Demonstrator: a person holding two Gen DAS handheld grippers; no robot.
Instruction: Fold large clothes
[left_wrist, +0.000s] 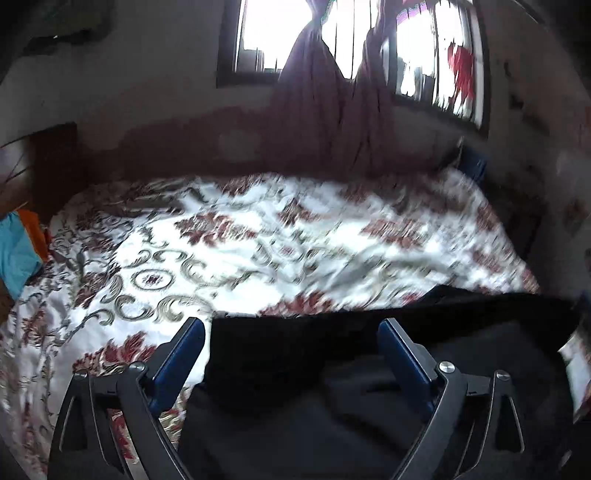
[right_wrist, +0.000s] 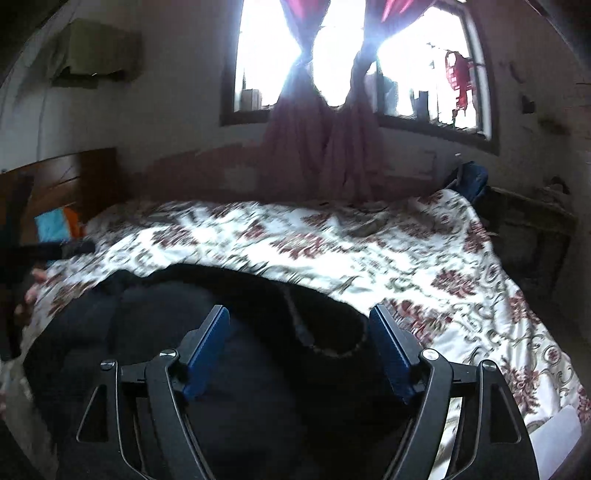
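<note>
1. Bed with floral bedspread (left_wrist: 229, 236): serves as work surface and as landmark for every position below. Spread lies rumpled, with much bare pattern beyond the garment on the window side.
2. Black garment (left_wrist: 332, 369): lies flat on the bedspread at the near edge of the bed, below both grippers. Upper edge runs roughly straight across the spread in the left wrist view; a rounded edge with pale trim (right_wrist: 332, 347) shows in the right wrist view. Probably one fold layer just laid down; type of garment cannot be told.
3. Left gripper (left_wrist: 291, 336): released, jaws spread wide, nothing clamped. Hangs over the garment's left corner, one finger above bare bedspread, the other above black cloth.
4. Right gripper (right_wrist: 299, 325): also released, jaws apart, no cloth pressed between the pads. Hangs over the garment's right part, near the trimmed edge.
5. Blue and orange cloth (left_wrist: 18, 254): sits at the headboard end of the bed, well apart from the garment. Leave alone.
6. Step in hand, as judged: regrasp for the next fold.
   - Lower each gripper to one outer corner of the garment; pinch all layers together, not the bedspread beneath.
   - Lift both corners evenly, carry across at equal height, lay edge on edge.
   - Keep the cloth taut between grippers to avoid wrinkles.
   - Release only once the layer rests flat.
</note>
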